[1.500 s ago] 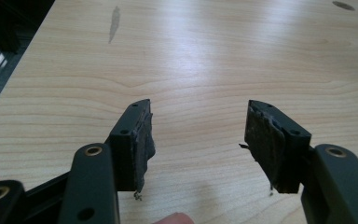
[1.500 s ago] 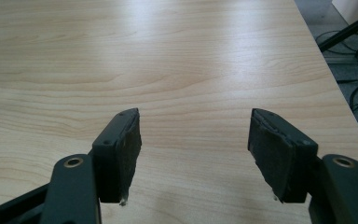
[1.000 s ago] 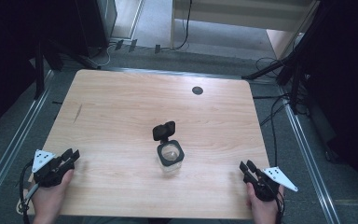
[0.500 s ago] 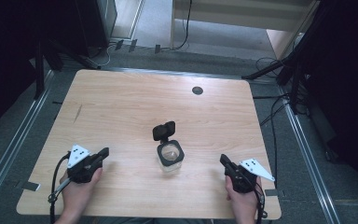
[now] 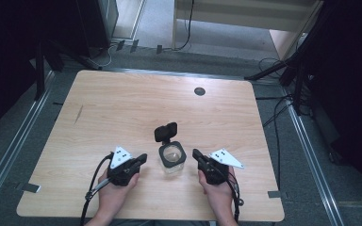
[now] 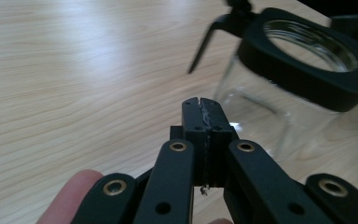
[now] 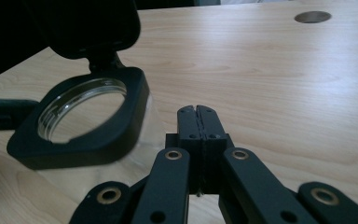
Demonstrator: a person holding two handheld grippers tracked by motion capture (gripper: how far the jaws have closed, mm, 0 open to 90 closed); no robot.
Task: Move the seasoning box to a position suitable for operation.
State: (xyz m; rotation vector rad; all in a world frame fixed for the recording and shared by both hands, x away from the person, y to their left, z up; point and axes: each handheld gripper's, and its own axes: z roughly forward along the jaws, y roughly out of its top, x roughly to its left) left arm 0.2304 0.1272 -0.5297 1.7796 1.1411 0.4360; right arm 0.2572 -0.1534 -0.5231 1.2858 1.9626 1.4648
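Both hands have come in from the table's near corners since a second ago. My left gripper and right gripper, fingers clenched on nothing after just closing, now flank the jar. It stands between them, just beside each, untouched, lid flipped open. Likely next: open fingers, then grasp.
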